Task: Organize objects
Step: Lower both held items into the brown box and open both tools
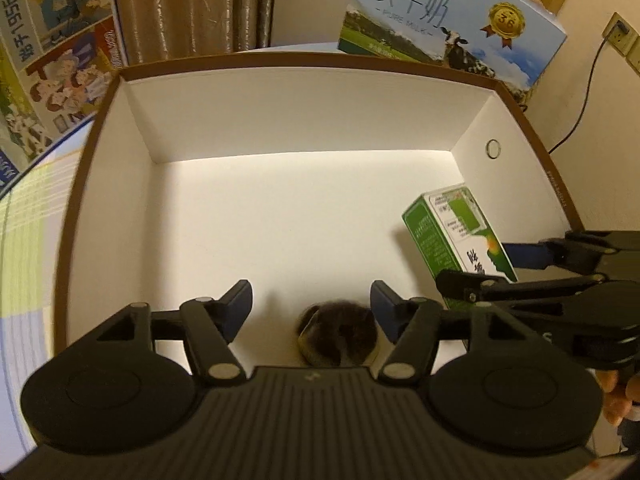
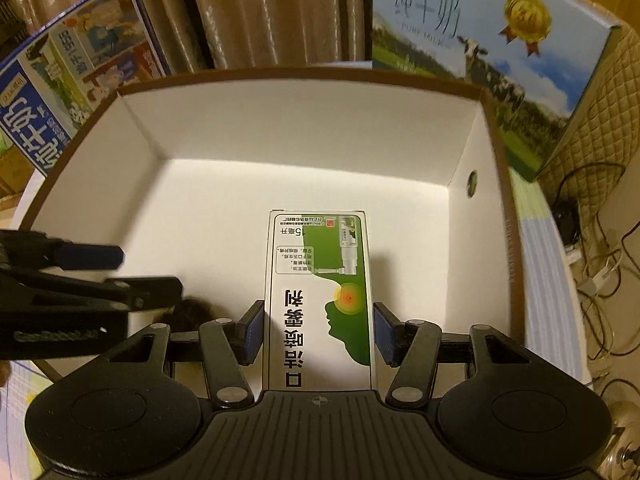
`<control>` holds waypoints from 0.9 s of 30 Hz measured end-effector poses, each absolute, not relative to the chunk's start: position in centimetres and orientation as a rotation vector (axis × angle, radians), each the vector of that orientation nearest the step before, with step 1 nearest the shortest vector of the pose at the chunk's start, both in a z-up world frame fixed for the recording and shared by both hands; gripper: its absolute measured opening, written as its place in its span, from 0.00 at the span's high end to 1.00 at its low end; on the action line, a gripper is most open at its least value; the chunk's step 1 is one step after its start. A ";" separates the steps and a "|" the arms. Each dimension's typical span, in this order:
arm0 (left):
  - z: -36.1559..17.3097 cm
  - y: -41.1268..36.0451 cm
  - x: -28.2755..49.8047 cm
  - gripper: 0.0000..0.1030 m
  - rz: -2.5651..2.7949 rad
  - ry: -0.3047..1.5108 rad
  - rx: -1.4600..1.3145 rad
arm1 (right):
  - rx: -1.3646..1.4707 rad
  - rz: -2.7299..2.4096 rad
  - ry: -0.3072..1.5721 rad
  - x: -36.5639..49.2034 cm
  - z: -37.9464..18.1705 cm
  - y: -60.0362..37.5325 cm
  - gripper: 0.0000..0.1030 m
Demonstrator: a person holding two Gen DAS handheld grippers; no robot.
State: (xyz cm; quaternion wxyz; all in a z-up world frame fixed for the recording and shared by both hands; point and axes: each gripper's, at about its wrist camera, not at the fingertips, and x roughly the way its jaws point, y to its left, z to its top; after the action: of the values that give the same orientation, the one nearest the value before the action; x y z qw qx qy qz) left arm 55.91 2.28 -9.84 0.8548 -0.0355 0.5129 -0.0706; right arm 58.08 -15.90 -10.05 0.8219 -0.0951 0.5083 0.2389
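Both grippers reach down into a large open cardboard box with white inner walls and a brown rim (image 1: 280, 60). The left gripper (image 1: 311, 308) has its 2 blue-padded fingers (image 1: 240, 308) spread apart; a small, dark, fuzzy round object (image 1: 338, 334) lies on the box floor between them, touched by neither pad — released. From the right wrist view the same dark object (image 2: 196, 314) shows only as a blurred patch beside the left gripper's fingers.

The right gripper (image 2: 319, 334) is clenched on a tall green-and-white carton printed with a head in profile and a spray bottle (image 2: 320, 292). Its pads press against the carton's 2 long sides, and the carton points toward the far wall. In the left wrist view the carton (image 1: 456, 236) sits tilted near the box's right wall — whether its lower end touches the floor I cannot tell.

Behind the box stand a blue milk carton case with a cow and gold medal (image 1: 448, 20) and a blue case with cartoon figures (image 1: 56, 60), before brown curtains (image 1: 192, 4).
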 end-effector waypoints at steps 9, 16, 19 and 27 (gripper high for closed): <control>-9.9 3.2 55.1 0.37 -0.102 1.100 -0.039 | -0.207 0.446 1.223 59.8 -12.3 -15.0 0.49; -9.2 3.4 54.3 0.34 -0.091 1.094 -0.049 | -0.222 0.454 1.192 59.7 -11.4 -15.1 0.48; -8.5 3.5 53.6 0.32 -0.085 1.081 -0.051 | -0.171 0.457 1.163 59.1 -10.3 -16.3 0.42; -5.9 3.5 51.2 0.27 -0.030 1.046 -0.049 | -0.082 0.508 1.074 55.6 -5.9 -18.6 0.39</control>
State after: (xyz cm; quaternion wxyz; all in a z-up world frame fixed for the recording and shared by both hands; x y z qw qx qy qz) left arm 51.18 3.53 -5.92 0.8660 -0.0233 0.4993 -0.0144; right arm 55.63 -18.57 -5.86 0.8278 -0.0388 0.5059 0.2394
